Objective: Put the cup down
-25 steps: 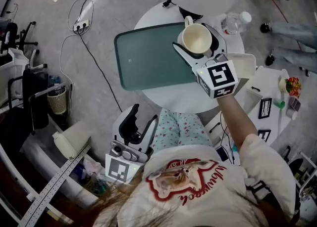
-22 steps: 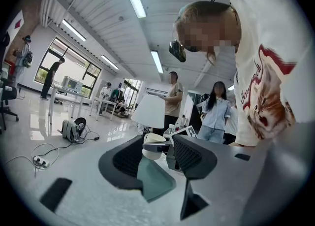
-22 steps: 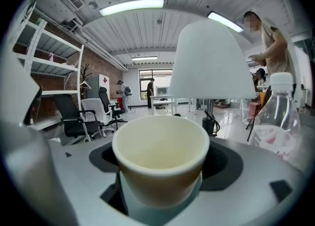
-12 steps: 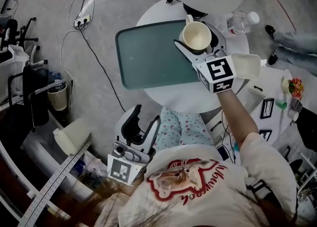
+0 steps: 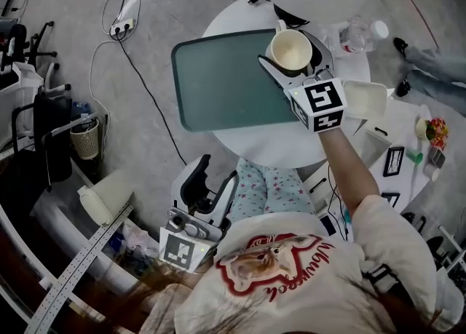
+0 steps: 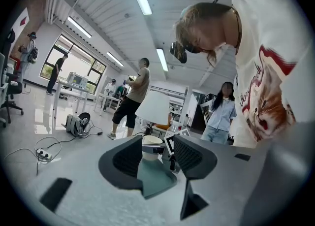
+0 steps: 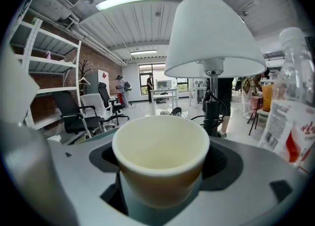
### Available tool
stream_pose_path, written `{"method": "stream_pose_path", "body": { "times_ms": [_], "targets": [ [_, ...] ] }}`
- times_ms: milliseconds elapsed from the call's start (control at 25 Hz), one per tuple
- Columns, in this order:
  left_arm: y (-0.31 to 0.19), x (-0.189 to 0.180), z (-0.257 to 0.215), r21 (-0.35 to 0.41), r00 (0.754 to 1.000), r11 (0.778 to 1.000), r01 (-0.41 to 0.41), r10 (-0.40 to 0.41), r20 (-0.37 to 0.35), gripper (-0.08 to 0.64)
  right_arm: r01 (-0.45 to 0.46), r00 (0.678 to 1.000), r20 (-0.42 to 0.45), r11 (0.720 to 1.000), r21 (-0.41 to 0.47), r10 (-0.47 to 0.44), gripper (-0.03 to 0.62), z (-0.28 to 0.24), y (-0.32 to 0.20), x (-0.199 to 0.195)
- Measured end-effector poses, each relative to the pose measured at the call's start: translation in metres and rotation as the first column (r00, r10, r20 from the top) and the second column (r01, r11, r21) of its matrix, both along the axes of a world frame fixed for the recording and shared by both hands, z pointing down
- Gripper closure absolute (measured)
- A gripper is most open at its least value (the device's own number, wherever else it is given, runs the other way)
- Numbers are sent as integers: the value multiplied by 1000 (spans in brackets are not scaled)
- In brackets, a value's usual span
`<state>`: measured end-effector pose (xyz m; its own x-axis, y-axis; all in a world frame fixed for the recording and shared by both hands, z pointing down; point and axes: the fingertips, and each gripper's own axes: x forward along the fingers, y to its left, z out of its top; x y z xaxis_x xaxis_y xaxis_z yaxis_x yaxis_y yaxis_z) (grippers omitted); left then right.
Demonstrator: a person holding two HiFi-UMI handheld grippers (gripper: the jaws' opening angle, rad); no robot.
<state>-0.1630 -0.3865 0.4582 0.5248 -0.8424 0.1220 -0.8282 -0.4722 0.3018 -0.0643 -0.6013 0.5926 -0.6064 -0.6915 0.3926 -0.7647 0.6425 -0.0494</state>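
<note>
The right tongs (image 5: 290, 69) clamp the upright cup (image 5: 291, 47) by its sides just over the green tray's (image 5: 218, 81) far right corner on the bench (image 5: 269, 147), so its way probably lies straight down, while the left tongs (image 6: 156, 157) hang open and empty, well apart.

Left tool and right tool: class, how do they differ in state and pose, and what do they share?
The right tool grips the cup; the left tool is open and empty. The right tool is held out over the table; the left tool hangs low beside the person's lap. Both carry a marker cube.
</note>
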Motion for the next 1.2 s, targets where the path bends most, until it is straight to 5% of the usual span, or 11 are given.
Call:
{"method": "stream_pose_path", "body": {
  "times_ms": [560, 840, 1200],
  "targets": [
    [-7, 10, 6, 5, 999, 999, -36, 36, 23, 350, -8, 1000, -12, 1000, -17, 7, 178, 17, -6, 3],
    [-42, 25, 8, 94, 995, 995, -44, 35, 96, 350, -21, 1000, -20, 999, -24, 20, 178, 24, -8, 5],
    [-76, 40, 46, -14, 988, 999, -44, 46, 147, 350, -34, 999, -11, 999, -34, 34, 178, 28, -7, 4]
  ]
}}
